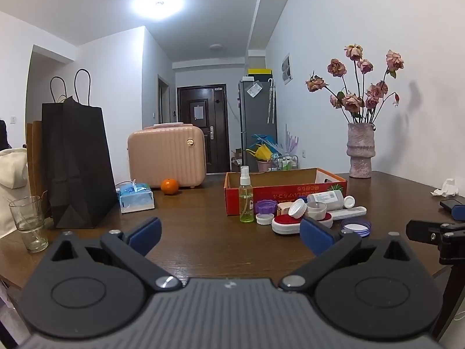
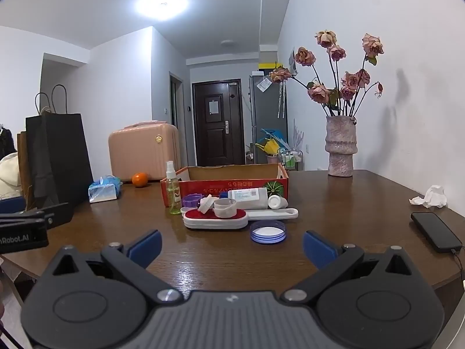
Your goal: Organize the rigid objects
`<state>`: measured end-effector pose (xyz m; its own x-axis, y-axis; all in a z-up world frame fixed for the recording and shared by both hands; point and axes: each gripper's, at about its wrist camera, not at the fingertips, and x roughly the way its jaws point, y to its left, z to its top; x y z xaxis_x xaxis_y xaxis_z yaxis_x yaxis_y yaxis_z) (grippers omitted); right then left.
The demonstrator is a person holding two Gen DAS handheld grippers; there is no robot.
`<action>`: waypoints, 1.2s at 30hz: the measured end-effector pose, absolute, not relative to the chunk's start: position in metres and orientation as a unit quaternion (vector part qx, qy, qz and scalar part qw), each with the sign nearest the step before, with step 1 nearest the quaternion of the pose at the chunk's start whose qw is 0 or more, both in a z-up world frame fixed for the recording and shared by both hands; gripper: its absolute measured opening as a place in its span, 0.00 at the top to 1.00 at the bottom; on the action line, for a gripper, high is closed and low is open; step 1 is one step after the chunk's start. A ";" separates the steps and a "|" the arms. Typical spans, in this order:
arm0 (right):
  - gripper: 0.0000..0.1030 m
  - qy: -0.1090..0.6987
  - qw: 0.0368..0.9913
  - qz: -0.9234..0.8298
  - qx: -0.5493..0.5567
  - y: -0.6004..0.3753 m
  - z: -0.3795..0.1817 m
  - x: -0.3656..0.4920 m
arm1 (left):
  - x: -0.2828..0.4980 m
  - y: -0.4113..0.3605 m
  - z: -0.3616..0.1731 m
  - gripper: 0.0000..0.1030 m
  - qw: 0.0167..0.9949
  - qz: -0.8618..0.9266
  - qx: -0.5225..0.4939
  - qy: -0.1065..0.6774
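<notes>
A cluster of small rigid items lies on the brown table in front of an open red cardboard box (image 1: 286, 193) (image 2: 232, 184). It holds a green spray bottle (image 1: 246, 200) (image 2: 173, 193), a purple lid (image 1: 265, 206) (image 2: 191, 200), a white bottle lying on its side (image 1: 327, 198) (image 2: 250, 195), a red-and-white case (image 1: 287, 223) (image 2: 215, 218), several white caps and a blue lid (image 1: 356, 227) (image 2: 268, 231). My left gripper (image 1: 229, 235) is open and empty, short of the cluster. My right gripper (image 2: 231, 245) is open and empty, just short of the blue lid.
A black paper bag (image 1: 77, 163), a glass (image 1: 29, 222), a tissue pack (image 1: 136, 197), an orange (image 1: 169, 186) and a pink case (image 1: 167, 155) stand at the left. A vase of dried roses (image 2: 341, 149), crumpled tissue (image 2: 431, 197) and a black phone (image 2: 436, 231) are at the right.
</notes>
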<state>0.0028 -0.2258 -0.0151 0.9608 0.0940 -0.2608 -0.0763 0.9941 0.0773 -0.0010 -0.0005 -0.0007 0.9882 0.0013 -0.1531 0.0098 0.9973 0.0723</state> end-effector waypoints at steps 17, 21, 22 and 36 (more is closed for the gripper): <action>0.00 0.132 0.989 0.055 0.049 -0.231 -0.021 0.005 | 0.000 0.001 -0.002 0.00 0.996 -0.002 0.032 0.086; 0.00 0.133 0.989 0.051 0.045 -0.226 -0.015 0.003 | 0.001 0.000 -0.001 0.00 0.996 -0.003 0.033 0.086; 0.00 0.132 0.989 0.051 0.045 -0.226 -0.015 0.002 | 0.001 0.000 -0.001 0.00 0.996 -0.002 0.033 0.086; 0.00 0.133 0.989 0.052 0.048 -0.228 -0.012 0.001 | 0.000 -0.001 0.000 0.00 0.995 -0.002 0.040 0.087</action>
<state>0.0013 -0.2283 -0.0121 0.9596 0.1146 -0.2571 -0.0894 0.9901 0.1079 0.0002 -0.0008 0.0003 0.9848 0.0037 -0.1734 0.0103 0.9968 0.0798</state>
